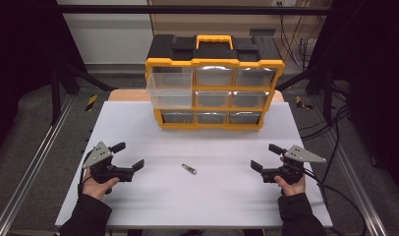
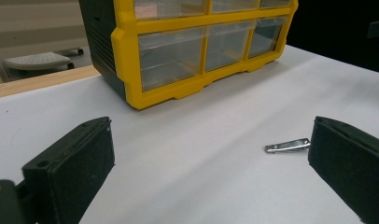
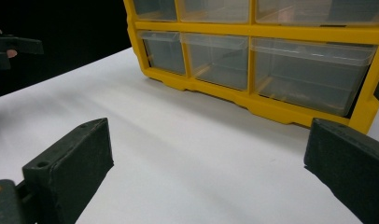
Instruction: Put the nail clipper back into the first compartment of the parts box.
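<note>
A small metal nail clipper (image 1: 188,168) lies on the white tabletop (image 1: 212,201), between the two grippers. My left gripper (image 1: 129,155) rests open at the left, a hand's width from the clipper, nothing between its fingers. In the left gripper view the clipper (image 2: 287,146) lies just inside the right-hand jaw. My right gripper (image 1: 264,156) stands open at the right, farther from the clipper, holding nothing. Behind them stands a yellow and black drawer organizer (image 1: 214,88) with clear drawers; its top-left drawer (image 1: 169,88) is pulled out.
The organizer (image 3: 253,60) rises close ahead in the right gripper view, its lower drawers shut and looking empty. Its black top carries a yellow handle (image 1: 214,40). Cables (image 1: 335,142) trail off the table's right edge. Metal rails (image 1: 35,162) run along both sides.
</note>
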The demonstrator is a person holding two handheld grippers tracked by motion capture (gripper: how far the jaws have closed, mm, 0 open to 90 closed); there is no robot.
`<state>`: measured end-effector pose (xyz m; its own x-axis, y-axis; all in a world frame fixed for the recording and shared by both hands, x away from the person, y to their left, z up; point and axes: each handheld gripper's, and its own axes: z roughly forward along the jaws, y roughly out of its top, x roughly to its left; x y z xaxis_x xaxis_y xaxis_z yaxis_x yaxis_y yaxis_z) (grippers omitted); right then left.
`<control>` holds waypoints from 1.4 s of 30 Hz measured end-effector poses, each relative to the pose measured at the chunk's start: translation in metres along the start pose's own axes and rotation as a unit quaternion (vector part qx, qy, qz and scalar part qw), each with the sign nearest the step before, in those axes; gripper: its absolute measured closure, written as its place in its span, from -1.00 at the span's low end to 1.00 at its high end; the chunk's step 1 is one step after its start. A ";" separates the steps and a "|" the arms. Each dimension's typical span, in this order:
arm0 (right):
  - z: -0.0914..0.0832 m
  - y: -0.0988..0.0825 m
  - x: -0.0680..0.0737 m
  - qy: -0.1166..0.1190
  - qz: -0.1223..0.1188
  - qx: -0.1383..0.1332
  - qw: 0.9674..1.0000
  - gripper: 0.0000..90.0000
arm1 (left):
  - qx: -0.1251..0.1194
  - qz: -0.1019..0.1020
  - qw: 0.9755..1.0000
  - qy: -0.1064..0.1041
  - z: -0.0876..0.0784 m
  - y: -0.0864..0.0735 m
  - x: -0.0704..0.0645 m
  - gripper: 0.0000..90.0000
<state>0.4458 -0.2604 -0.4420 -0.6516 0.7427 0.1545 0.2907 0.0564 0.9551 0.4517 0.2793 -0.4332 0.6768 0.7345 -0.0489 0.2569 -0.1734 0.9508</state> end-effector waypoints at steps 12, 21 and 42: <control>0.001 0.006 0.005 0.000 0.000 0.002 1.000 -0.97 | 0.003 0.002 1.000 0.000 0.001 -0.001 -0.001 -1.00; 0.007 0.014 0.014 -0.001 -0.007 0.013 1.000 -0.98 | 0.007 0.001 1.000 0.000 0.002 -0.003 -0.001 -1.00; 0.035 0.027 0.042 0.013 -0.028 0.052 0.998 -0.98 | 0.008 0.004 1.000 0.001 0.003 -0.003 -0.001 -1.00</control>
<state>0.4503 -0.2043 -0.4181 -0.6855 0.7197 0.1100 0.3241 0.1664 0.9313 0.4525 0.2767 -0.4367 0.6772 0.7347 -0.0400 0.2620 -0.1899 0.9462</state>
